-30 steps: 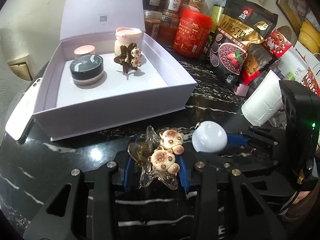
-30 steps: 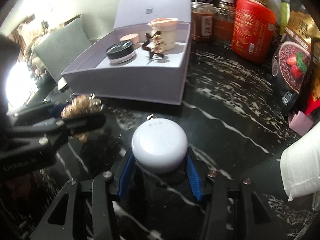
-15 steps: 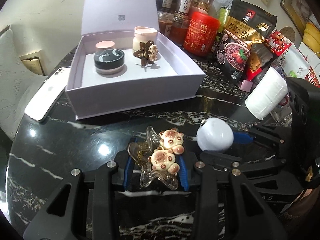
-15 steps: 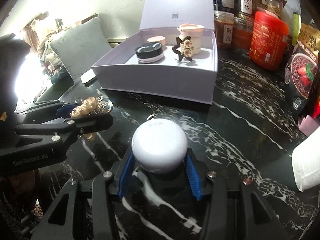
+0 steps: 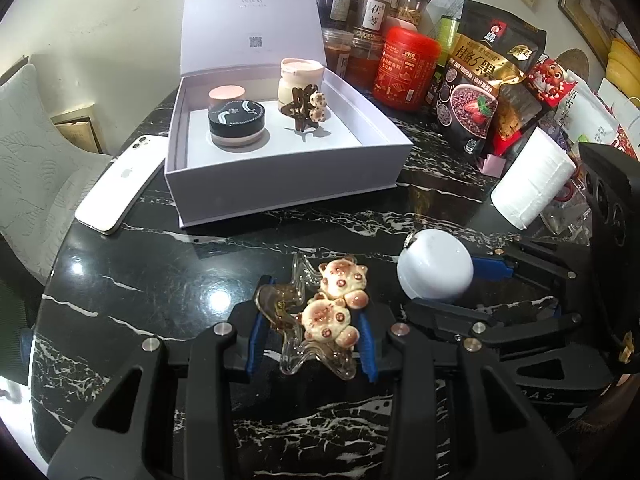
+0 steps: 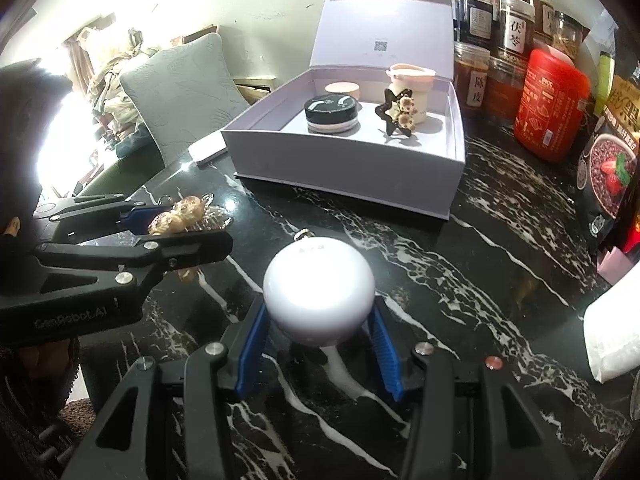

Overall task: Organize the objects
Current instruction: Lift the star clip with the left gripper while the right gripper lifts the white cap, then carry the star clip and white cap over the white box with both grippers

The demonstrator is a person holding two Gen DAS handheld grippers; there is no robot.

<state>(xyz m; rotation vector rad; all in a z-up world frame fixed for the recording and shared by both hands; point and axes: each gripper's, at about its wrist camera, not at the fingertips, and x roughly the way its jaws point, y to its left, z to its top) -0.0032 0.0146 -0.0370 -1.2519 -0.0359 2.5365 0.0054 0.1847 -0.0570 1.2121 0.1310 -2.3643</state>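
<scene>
My left gripper (image 5: 311,322) is shut on a clear star-shaped hair clip with two bear figures (image 5: 328,312), held above the black marble table; it also shows in the right wrist view (image 6: 180,216). My right gripper (image 6: 318,340) is shut on a round white jar (image 6: 319,290), which also shows in the left wrist view (image 5: 435,270) just right of the clip. An open lilac box (image 5: 280,184) stands farther back. It holds a black-lidded jar (image 5: 237,122), a pink-lidded jar (image 5: 227,94), a cream jar (image 5: 300,76) and a dark star clip (image 5: 304,108).
A white phone (image 5: 120,188) lies left of the box. Spice jars (image 5: 370,4), a red canister (image 5: 406,68), snack bags (image 5: 480,80) and a white paper roll (image 5: 532,184) crowd the back right. A grey cushion (image 6: 180,92) sits beyond the table's left edge.
Both grippers have pulled back from the box with their objects still held; the box now looks smaller and farther off, and the phone has come into view.
</scene>
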